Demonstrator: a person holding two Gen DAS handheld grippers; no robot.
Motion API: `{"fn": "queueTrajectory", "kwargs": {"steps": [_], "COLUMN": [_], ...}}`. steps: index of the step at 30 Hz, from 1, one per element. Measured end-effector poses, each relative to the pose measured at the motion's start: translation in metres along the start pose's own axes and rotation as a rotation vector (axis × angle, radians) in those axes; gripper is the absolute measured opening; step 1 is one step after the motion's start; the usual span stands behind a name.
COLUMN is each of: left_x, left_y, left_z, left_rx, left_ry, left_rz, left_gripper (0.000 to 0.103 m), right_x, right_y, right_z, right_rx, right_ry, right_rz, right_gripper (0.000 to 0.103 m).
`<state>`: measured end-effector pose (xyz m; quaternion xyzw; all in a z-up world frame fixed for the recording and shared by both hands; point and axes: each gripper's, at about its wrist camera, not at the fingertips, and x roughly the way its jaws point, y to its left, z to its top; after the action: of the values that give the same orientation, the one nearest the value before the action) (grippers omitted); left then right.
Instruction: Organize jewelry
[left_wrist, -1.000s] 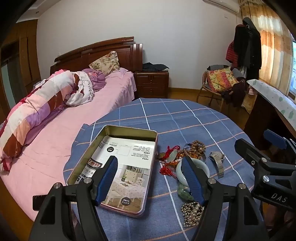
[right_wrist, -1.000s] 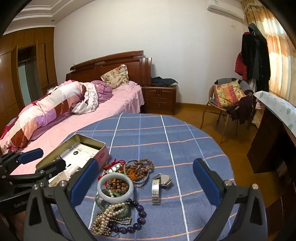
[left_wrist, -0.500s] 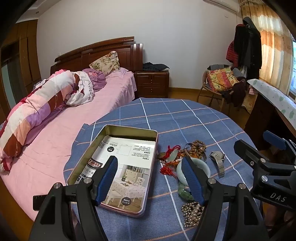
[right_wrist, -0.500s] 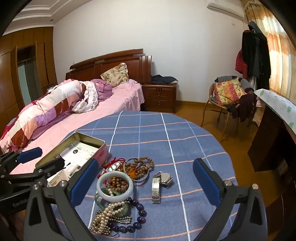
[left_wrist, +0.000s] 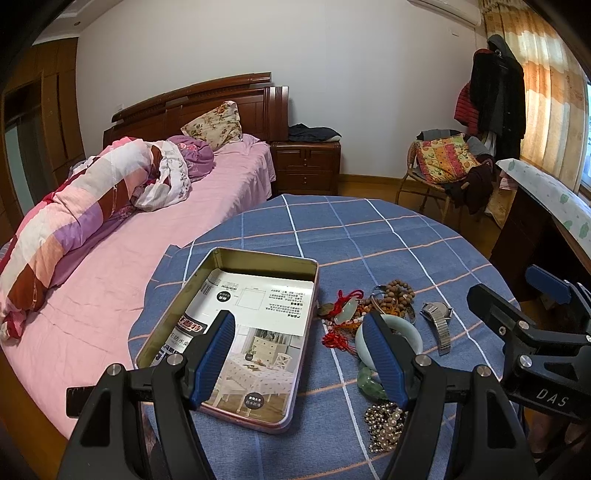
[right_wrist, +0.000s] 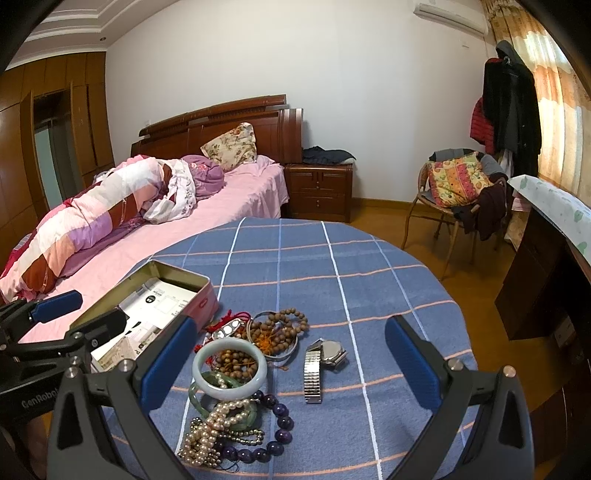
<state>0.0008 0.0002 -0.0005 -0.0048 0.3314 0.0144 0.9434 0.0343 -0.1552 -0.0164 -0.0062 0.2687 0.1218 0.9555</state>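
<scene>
Both grippers, left (left_wrist: 297, 354) and right (right_wrist: 291, 365), are held spread wide above the table (right_wrist: 369, 280), nothing gripped. The jewelry (right_wrist: 240, 373) is heaped at 7 o'clock in the right view, a watch (right_wrist: 319, 363) just beside it at 3 o'clock. The tin (left_wrist: 258, 258) is seen at 9 o'clock of the heap.

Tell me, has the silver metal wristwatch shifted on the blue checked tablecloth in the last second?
No. The silver metal wristwatch lies just right of the brown wooden bead bracelet, as before; only the camera view drifted slightly.
</scene>
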Motion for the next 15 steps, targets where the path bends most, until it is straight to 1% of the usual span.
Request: {"fn": "queueTrajectory", "kwargs": {"steps": [15], "left_x": [0.0014], "left_y": [0.0012], "left_z": [0.0011], "left_rx": [-0.007], "left_ry": [-0.002], "left_rz": [0.005], "left_gripper": [0.072], "right_x": [-0.0007], "right_y": [0.0019], "right_z": [-0.0002], "right_rx": [-0.001], "right_ry": [0.003], "right_rz": [0.0], "right_gripper": [0.103]}}
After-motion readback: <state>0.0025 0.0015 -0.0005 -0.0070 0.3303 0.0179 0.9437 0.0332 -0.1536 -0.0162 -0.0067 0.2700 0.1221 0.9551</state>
